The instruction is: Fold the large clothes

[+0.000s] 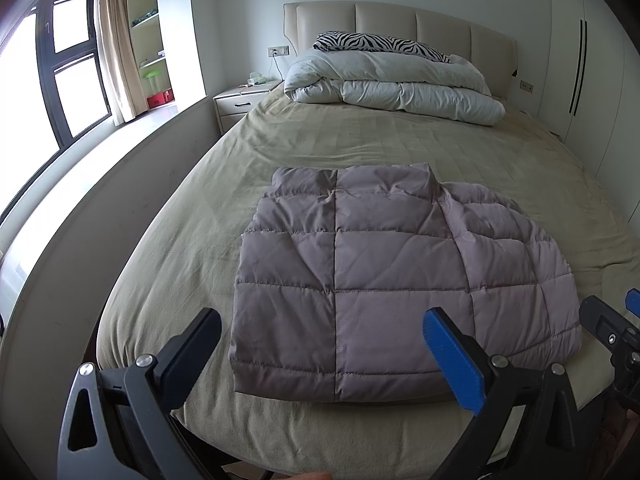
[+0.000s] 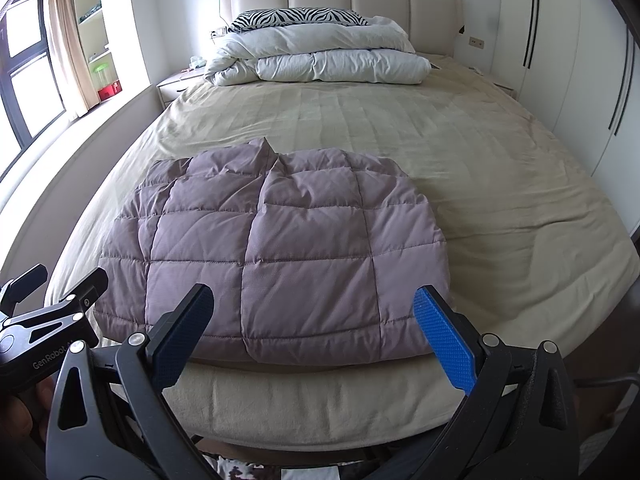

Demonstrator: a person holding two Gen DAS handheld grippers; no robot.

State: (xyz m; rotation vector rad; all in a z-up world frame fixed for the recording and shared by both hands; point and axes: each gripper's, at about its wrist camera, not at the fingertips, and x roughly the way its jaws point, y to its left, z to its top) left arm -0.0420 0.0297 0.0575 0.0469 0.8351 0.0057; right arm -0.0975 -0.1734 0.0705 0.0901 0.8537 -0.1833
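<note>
A mauve quilted puffer jacket [image 1: 380, 272] lies folded into a compact rectangle near the foot of the bed [image 1: 168, 240], collar end toward the headboard. In the right wrist view the same jacket [image 2: 280, 248] sits left of centre. My left gripper [image 1: 324, 344] hovers open just short of the jacket's near hem, holding nothing. My right gripper [image 2: 314, 320] is also open and empty, held off the jacket's near right edge. The right gripper [image 1: 616, 320] shows at the right edge of the left wrist view, and the left gripper [image 2: 44, 300] shows at the left edge of the right wrist view.
A rolled white duvet [image 1: 392, 84] and a zebra-print pillow [image 1: 380, 44] lie by the padded headboard [image 1: 400, 20]. A nightstand [image 1: 240, 104], shelves and a window [image 1: 68, 60] stand to the left, a white wardrobe [image 2: 568, 60] to the right. Beige sheet [image 2: 500, 160] spreads beyond the jacket.
</note>
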